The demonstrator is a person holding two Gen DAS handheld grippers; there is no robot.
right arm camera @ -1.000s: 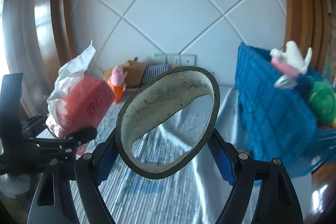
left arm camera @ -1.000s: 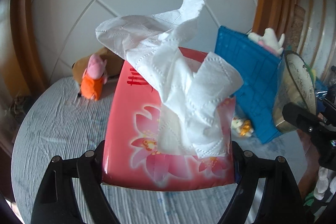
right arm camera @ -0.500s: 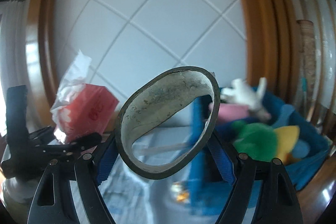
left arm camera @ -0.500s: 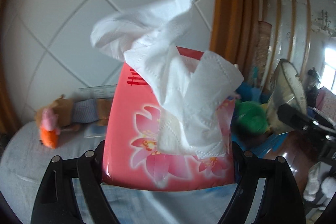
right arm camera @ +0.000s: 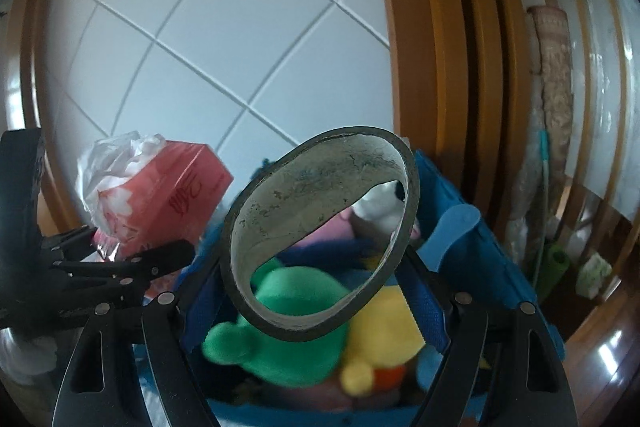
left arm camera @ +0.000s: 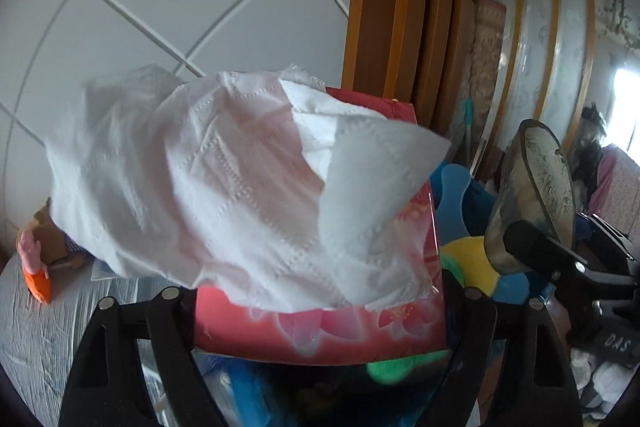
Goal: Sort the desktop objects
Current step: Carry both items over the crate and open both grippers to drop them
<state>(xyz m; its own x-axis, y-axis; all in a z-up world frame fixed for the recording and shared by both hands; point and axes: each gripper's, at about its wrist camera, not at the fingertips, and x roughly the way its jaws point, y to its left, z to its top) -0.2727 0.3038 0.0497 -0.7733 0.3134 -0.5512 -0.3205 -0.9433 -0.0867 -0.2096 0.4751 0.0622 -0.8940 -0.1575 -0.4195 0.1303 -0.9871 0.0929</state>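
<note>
Right wrist view: both grippers, swung from tabletop to above the blue basket (right arm camera: 472, 227), clasp tape roll (right arm camera: 320, 239) and tissue box (left arm camera: 320, 323), ready for release.

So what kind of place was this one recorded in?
Most likely a lived-in home: a white tiled wall with wooden trim, a blue basket full of plush toys, and a cloth-covered table.
</note>
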